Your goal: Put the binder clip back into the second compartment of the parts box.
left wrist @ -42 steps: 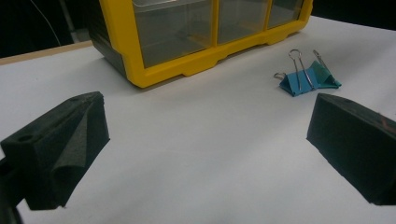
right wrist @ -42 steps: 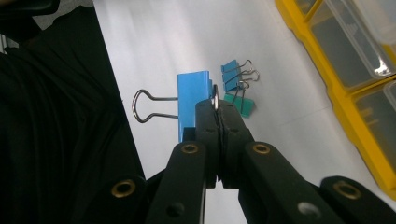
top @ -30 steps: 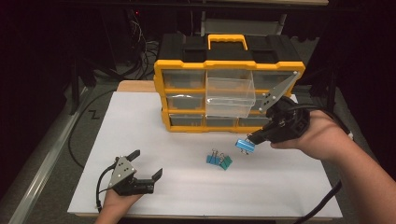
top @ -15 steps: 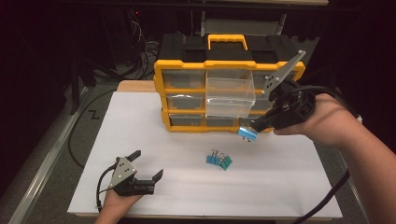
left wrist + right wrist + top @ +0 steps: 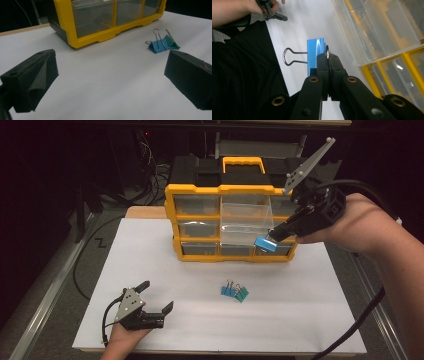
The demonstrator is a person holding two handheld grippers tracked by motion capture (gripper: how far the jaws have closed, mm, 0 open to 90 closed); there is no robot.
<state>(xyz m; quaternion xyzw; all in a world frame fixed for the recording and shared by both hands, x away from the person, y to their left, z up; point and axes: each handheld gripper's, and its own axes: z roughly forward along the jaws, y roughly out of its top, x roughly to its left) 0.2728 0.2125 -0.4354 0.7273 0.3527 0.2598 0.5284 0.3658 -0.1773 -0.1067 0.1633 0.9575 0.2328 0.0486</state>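
Observation:
My right gripper (image 5: pixel 274 236) is shut on a blue binder clip (image 5: pixel 264 244), pinching one of its wire handles; in the right gripper view the clip (image 5: pixel 315 55) hangs off the closed fingertips (image 5: pixel 329 60). It hovers just in front of the pulled-out clear drawer (image 5: pixel 246 224) of the yellow organizer (image 5: pixel 231 220). Two more binder clips, blue (image 5: pixel 228 290) and teal (image 5: pixel 242 293), lie together on the white sheet; the left gripper view shows the pair of clips (image 5: pixel 162 44) ahead. My left gripper (image 5: pixel 155 296) rests open near the front left edge, nothing between its jaws.
The white sheet (image 5: pixel 300 300) covers the tabletop. The organizer has a black top with a yellow handle (image 5: pixel 243 164) and several clear drawers. Cables (image 5: pixel 85 265) trail off the left side. A metal rail (image 5: pixel 47 290) runs along the table's left edge.
My right gripper has lifted the blue clip from near the sheet up to the level of the open drawer's front. The left gripper has stayed put.

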